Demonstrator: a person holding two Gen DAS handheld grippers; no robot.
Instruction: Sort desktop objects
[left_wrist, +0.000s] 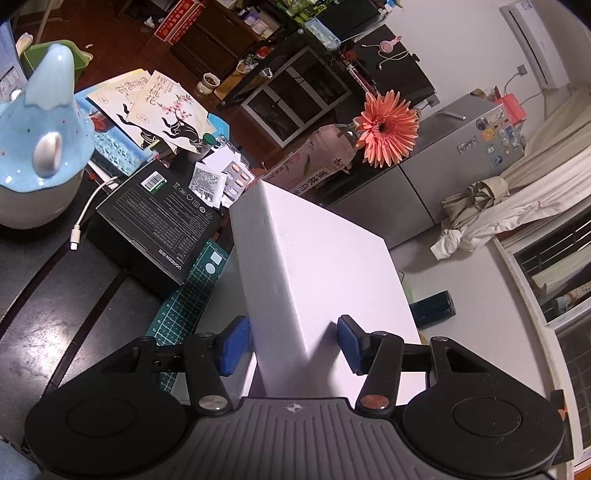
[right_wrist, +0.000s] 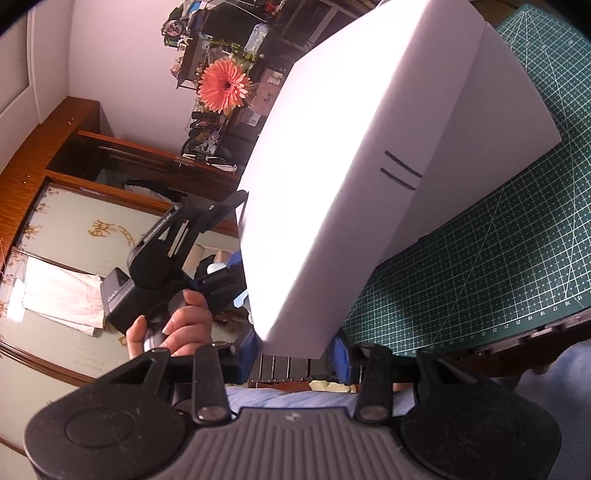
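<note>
A large white foam box (left_wrist: 325, 266) fills the middle of both views and leans over the green cutting mat (right_wrist: 498, 258). My right gripper (right_wrist: 293, 352) is shut on the near lower end of the white box (right_wrist: 351, 166), a blue pad on each side. My left gripper (left_wrist: 293, 345) straddles a corner edge of the box. Its left pad (left_wrist: 236, 345) lies against the box's side, while the right pad (left_wrist: 349, 343) stands a little off the face and casts a shadow on it. In the right wrist view a hand (right_wrist: 177, 325) holds the left gripper's handle beside the box.
Left of the box lie a black carton (left_wrist: 162, 221), a white cable (left_wrist: 88, 214), pill blisters (left_wrist: 236, 177), printed papers (left_wrist: 159, 110) and a blue-and-white ceramic figure (left_wrist: 40, 147). An orange flower (left_wrist: 386, 129) stands behind. A dark phone-like item (left_wrist: 434, 308) lies to the right.
</note>
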